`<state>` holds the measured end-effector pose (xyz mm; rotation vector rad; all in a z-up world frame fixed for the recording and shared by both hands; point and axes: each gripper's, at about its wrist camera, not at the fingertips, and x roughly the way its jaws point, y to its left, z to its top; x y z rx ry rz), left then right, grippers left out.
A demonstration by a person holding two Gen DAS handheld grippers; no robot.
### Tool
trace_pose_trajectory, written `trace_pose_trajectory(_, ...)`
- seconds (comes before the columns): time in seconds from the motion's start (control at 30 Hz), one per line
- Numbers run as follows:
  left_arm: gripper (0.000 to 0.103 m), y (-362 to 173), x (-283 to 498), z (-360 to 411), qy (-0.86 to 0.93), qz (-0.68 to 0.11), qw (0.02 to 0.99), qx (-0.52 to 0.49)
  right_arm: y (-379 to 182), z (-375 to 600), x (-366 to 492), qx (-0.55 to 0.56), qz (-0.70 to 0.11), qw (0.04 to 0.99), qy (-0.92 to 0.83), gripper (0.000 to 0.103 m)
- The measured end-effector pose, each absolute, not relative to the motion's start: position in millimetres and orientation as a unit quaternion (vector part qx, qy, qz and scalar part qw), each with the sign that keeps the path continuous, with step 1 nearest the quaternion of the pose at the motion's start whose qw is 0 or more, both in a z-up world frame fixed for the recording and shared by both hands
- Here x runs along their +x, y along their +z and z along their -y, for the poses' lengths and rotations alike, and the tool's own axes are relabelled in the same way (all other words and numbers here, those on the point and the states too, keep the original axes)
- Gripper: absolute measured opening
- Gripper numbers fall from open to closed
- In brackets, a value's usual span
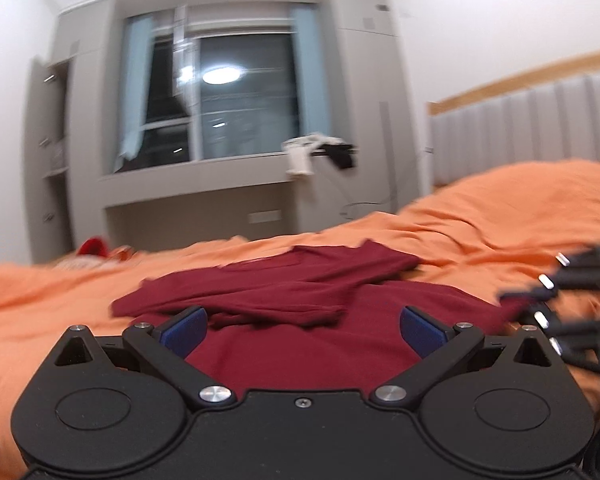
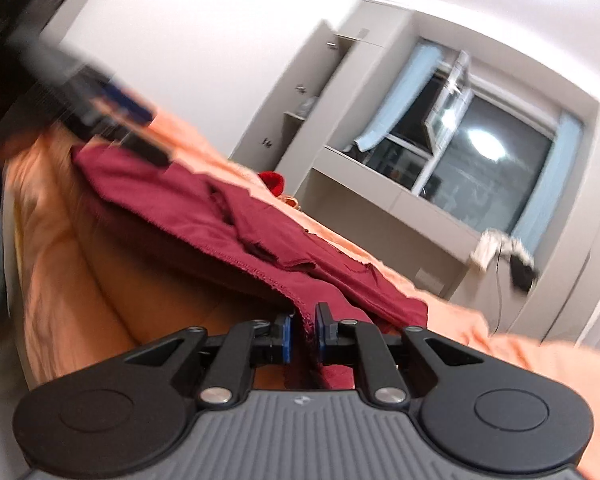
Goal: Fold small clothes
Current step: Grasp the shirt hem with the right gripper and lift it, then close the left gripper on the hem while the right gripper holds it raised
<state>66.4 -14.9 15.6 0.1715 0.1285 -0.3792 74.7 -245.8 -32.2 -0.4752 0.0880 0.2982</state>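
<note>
While the right gripper has its jaws closed on the hem edge of the dark red garment, the cloth passes between the two blue pads and is lifted a little from the bed. From this grip the garment stretches away over the orange bed cover, with folded layers lying on its upper part. The left gripper has its jaws wide open above the near part of the same garment, and nothing is between them. This garment lies near the near edge of the bed, in the middle of the orange cover. Behind the bed stand a grey wall unit and a dark window; a padded headboard is on the right.
</note>
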Motion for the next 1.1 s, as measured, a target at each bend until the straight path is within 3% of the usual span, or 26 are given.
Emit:
trace_pose_trajectory(0.3, 0.102, -18.8, 78.6, 65.8, -0.18, -0.092, 0.952, 0.228, -18.1, 270.4, 70.2, -0.189, -0.044, 0.97, 0.149, 0.013)
trace_pose_trajectory(0.67, 0.102, -34.1, 90.8, 84.8, -0.149, -0.099, 0.943, 0.281, -14.4, 265.5, 62.2, -0.199, -0.036, 0.967, 0.157, 0.013)
trace_pose_trajectory(0.87, 0.083, -33.2, 97.5, 79.0, -0.106, -0.098, 0.951, 0.275, -11.4, 265.8, 53.0, -0.201, -0.027, 0.967, 0.151, 0.009)
trace_pose_trajectory(0.93, 0.065, -33.3, 96.3, 72.1, -0.071, -0.085, 0.954, 0.279, -12.1, 264.0, 50.4, -0.205, -0.022, 0.967, 0.15, 0.009)
trace_pose_trajectory(1.0, 0.057, -33.9, 95.9, 60.8, -0.032, -0.079, 0.955, 0.283, -10.6, 262.6, 48.4, -0.207, -0.018, 0.967, 0.147, 0.009)
trace_pose_trajectory(1.1, 0.056, -32.4, 93.2, 39.4, 0.016, -0.073, 0.959, 0.273, -6.9, 260.4, 47.0, -0.205, -0.01, 0.968, 0.141, 0.009)
